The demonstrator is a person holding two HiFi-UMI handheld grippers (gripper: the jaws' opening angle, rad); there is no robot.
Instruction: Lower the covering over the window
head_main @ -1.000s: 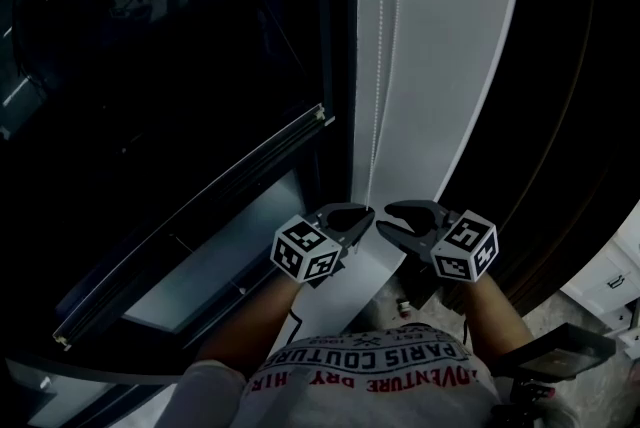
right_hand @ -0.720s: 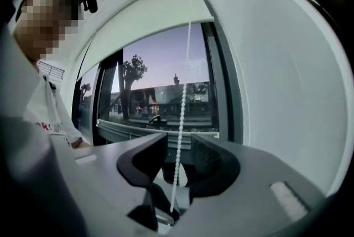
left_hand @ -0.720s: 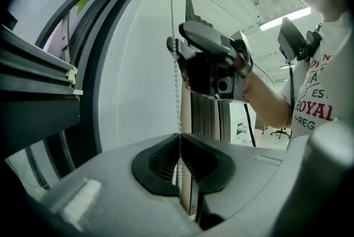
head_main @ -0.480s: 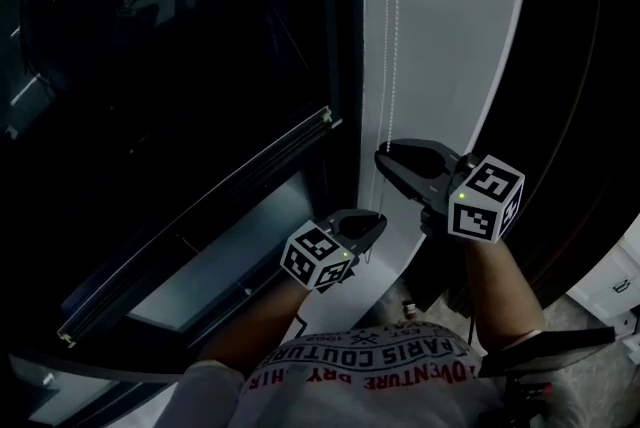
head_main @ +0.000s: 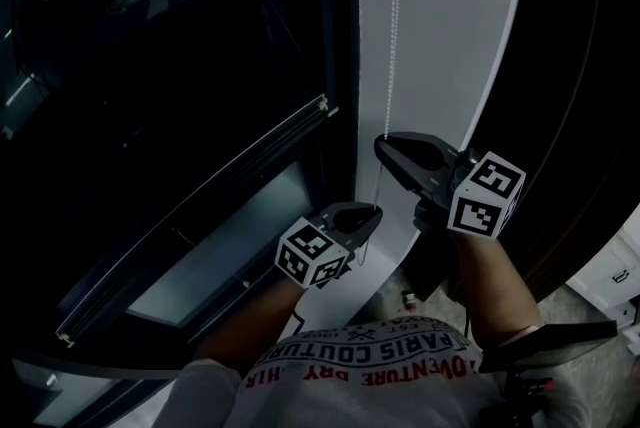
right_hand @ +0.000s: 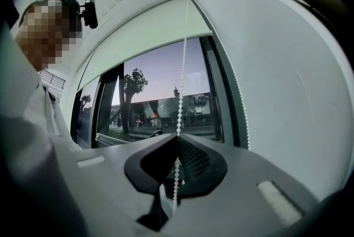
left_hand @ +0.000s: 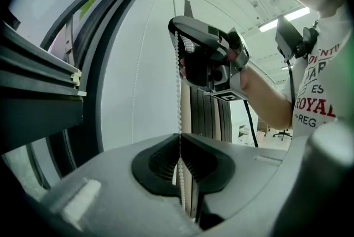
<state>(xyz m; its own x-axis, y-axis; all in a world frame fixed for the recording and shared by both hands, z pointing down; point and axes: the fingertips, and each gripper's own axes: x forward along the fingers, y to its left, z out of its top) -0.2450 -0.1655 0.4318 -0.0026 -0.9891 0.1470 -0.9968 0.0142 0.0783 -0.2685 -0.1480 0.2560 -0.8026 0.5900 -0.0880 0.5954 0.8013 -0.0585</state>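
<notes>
— Where's the bead chain (head_main: 392, 36)?
— Gripped by both; the left tongs (head_main: 371, 214) pinch it low; the right tongs (head_main: 383, 149) are closed on the same strand just above them.
— And the roller blind (right_hand: 146, 36)?
— High above the right tongs; it covers only the top of the window (right_hand: 160, 106).

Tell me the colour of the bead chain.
White; the bead chain shows best in the left gripper view.

A narrow white wall strip (head_main: 445, 36) lies open, hemmed by the window frame (head_main: 343, 36) at left and a dark frame (head_main: 545, 66) at right, with the bead chain (head_main: 393, 16) hanging down it.
</notes>
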